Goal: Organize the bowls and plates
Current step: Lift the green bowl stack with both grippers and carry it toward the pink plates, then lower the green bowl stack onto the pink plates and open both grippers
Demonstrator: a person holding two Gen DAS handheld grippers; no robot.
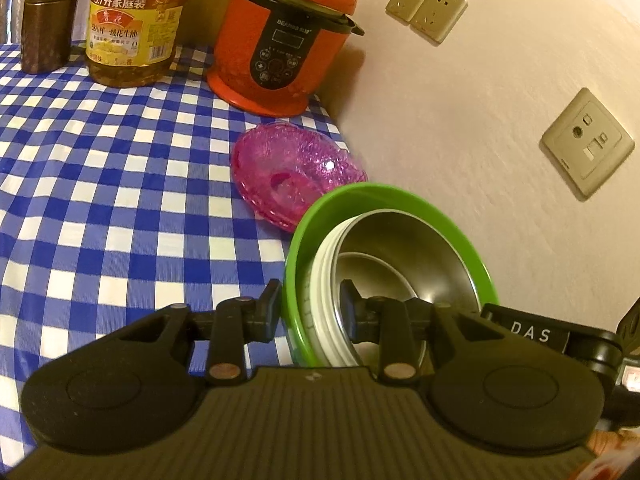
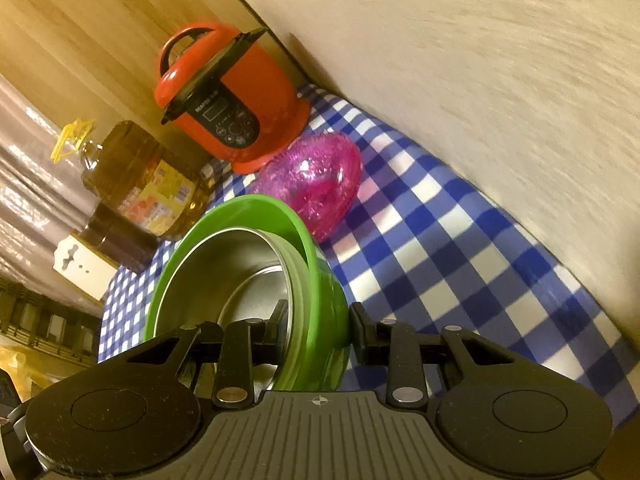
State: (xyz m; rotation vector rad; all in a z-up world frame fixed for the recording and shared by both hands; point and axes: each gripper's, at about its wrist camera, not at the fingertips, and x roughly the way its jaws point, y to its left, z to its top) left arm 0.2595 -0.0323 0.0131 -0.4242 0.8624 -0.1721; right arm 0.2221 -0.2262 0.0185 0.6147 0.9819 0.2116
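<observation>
Green plastic bowl (image 1: 390, 200) carries a nested stack: a white ribbed bowl (image 1: 324, 280) and a steel bowl (image 1: 404, 256) inside it, all apparently lifted clear of the checked cloth (image 1: 120, 180). Left gripper (image 1: 310, 304) pinches the stack's rim at its 9 o'clock, right gripper (image 2: 318, 324) at 3 o'clock; each has one finger inside the steel and one outside the green wall, jaws narrowed to the stack's thickness. Likely moderate weight, stiff, not fragile. Steel is smooth and glossy, so slip between the nested layers is the risk; opposed rim grips look right, stack should be kept level. Pink faceted dish (image 1: 296, 172) sits on the cloth at 11 o'clock from the stack, probably light, brittle plastic. Orange cooker (image 1: 280, 40) stands beyond it.
</observation>
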